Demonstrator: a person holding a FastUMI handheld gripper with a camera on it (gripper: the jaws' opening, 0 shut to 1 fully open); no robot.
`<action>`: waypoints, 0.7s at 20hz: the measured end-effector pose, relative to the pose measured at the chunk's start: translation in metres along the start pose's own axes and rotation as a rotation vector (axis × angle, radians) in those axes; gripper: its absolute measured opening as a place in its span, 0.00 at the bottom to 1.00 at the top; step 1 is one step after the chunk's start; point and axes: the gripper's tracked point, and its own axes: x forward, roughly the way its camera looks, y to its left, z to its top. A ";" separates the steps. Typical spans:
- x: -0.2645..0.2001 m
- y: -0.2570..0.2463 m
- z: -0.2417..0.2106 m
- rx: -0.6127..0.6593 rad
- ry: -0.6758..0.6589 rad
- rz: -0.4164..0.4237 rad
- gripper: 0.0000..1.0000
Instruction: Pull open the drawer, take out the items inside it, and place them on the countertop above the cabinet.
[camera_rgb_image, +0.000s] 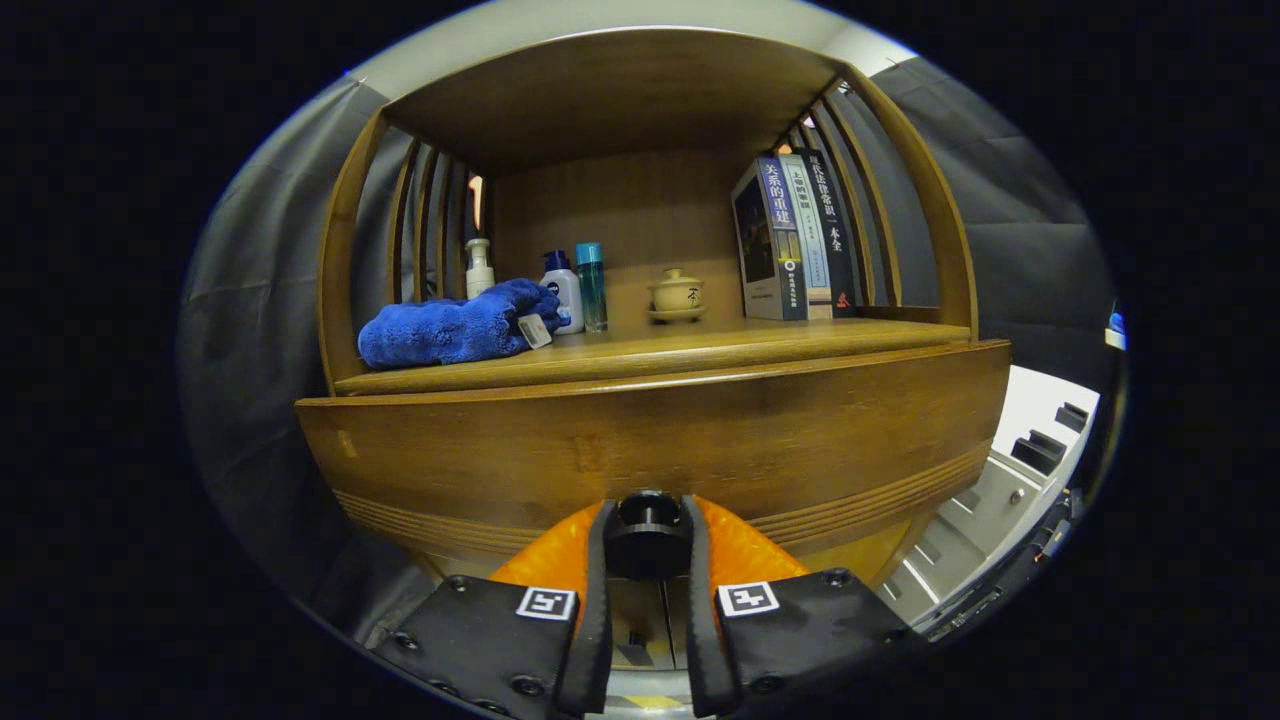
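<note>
You are closing the gripper (648, 535) on the round dark knob (648, 522) of the drawer (650, 450), with both fingers pressing its sides, so the knob is sitting squarely between them at your twelve o'clock. The drawer front is looking as if it stands a little proud of the cabinet, though I cannot tell how far it is open, and its contents are hidden behind the front. Judging from this, you are doing the pull itself: be drawing straight back toward six o'clock, level with the countertop (700, 350), without twisting the wrist, since a round knob is likely to slip out sideways. Above, the countertop is carrying a blue towel (450, 328) at ten o'clock, bottles (575, 290) beside it, a lidded cup (677, 295) at twelve and books (795, 240) at one; the bare wood near the front edge is looking like the safest landing place.
</note>
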 end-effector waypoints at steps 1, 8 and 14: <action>-0.007 0.000 -0.001 -0.009 0.000 -0.003 0.39; -0.047 0.001 -0.008 -0.009 0.010 -0.007 0.38; -0.084 0.001 -0.014 -0.035 0.013 -0.014 0.38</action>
